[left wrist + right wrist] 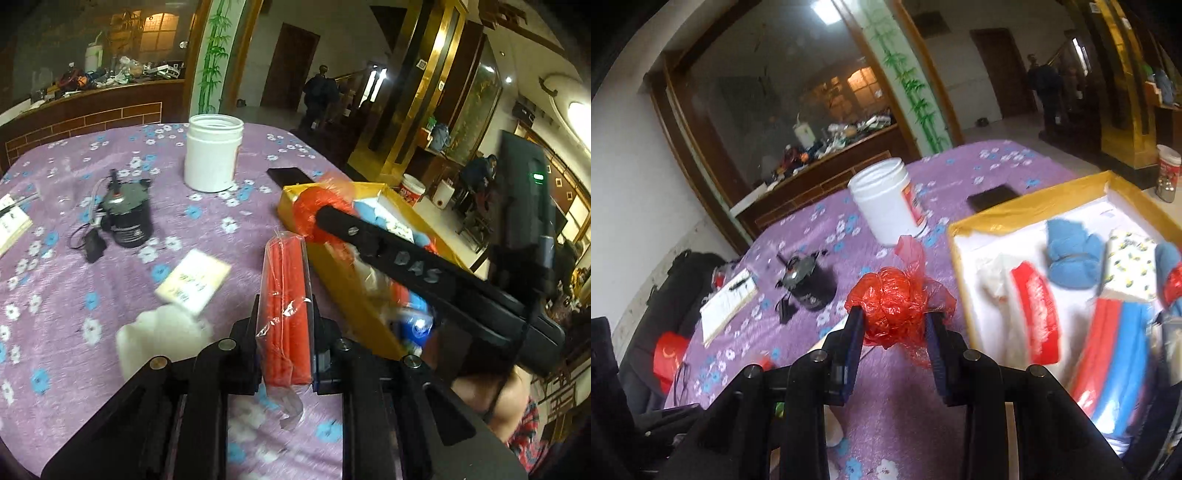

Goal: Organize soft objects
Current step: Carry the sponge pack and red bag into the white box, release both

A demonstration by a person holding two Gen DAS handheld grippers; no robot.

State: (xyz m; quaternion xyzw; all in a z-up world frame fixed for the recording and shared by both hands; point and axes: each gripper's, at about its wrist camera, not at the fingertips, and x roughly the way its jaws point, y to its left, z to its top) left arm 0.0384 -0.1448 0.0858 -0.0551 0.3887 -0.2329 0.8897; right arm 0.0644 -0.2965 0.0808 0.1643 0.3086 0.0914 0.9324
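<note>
A: Starting with the left gripper [285,310]: pinched tight on a red roll [284,295] in clear wrap, both fingers pressed flat against its sides

B: Lying on the table?

A: No, held up off the purple flowered cloth [74,221], standing on end between the fingers, with loose wrap hanging below

B: And the right gripper [894,315]?

A: Closed on a crumpled red bag [892,302], squeezed into a ball between the two blue pads, with a twisted tail of plastic poking up on top

B: Where, compared with the box [1015,210]?

A: Above the cloth, just beside the yellow rim on the left edge, going by the right-hand camera; from the left-hand camera, lined up with one corner, so hard to tell whether over the rim or not

B: Anything in the box?

A: A blue cloth [1067,254], a white pack with small yellow prints [1132,269], a red-and-white pack [1038,314], and red and blue rolls [1115,350] side by side at the near end, all on the white bottom

B: Elsewhere on the cloth?

A: An open-topped white jar [212,155] standing upright, a flat black slab [291,175] between jar and box, a round black device [127,218] with a cable, a small white pack [192,280] near the left gripper, and a notebook [727,302] at the far left edge
</note>
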